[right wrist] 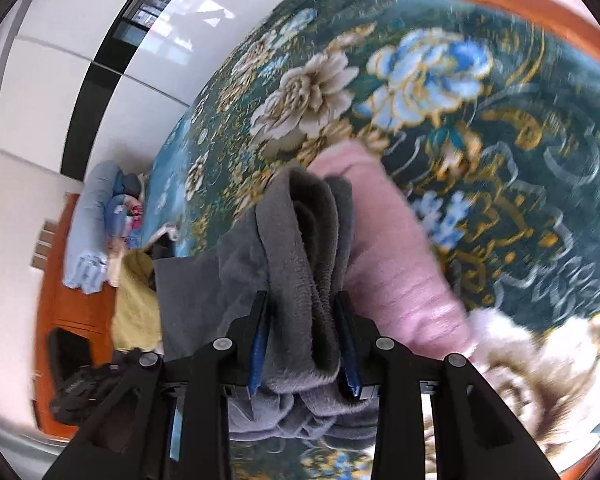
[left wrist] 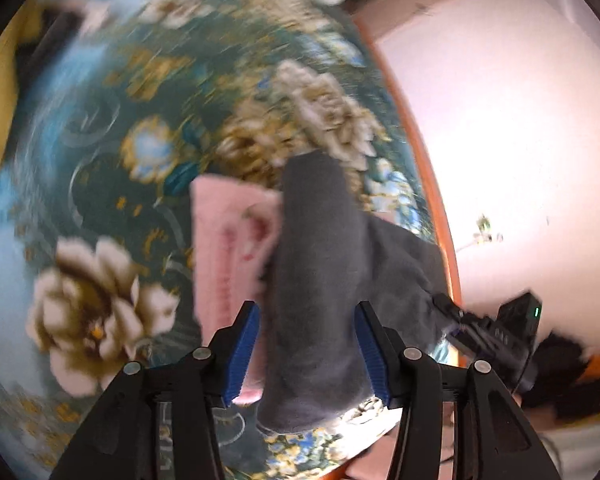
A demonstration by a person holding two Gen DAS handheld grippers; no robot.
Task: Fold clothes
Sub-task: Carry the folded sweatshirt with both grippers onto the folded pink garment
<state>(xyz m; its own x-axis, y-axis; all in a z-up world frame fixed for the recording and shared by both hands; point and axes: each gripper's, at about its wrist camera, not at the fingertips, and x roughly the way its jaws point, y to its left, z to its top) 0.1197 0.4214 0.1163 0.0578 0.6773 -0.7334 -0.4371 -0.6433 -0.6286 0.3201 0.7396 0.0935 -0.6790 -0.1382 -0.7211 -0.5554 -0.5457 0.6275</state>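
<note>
A dark grey fleece garment is lying bunched in thick folds on a bed, on top of a pale pink folded fleece cloth that is showing beside and beneath it. Both are resting on a dark teal plush blanket with cream and blue flowers that is covering the bed.

The right gripper is clasping a fat fold of the grey garment, its blue-padded fingers pressing into the pile on either side. The left gripper is standing half apart around another hanging fold of the same grey garment; its blue pads are sitting just beside the cloth, and whether they are touching it is hard to tell through the blur. In the left wrist view the pink cloth is lying to the left of that fold.

Further out, an orange wooden bed frame is edging the blanket, a yellow fluffy cloth is lying near the bed's edge, and glossy white wardrobe doors are standing beyond.
</note>
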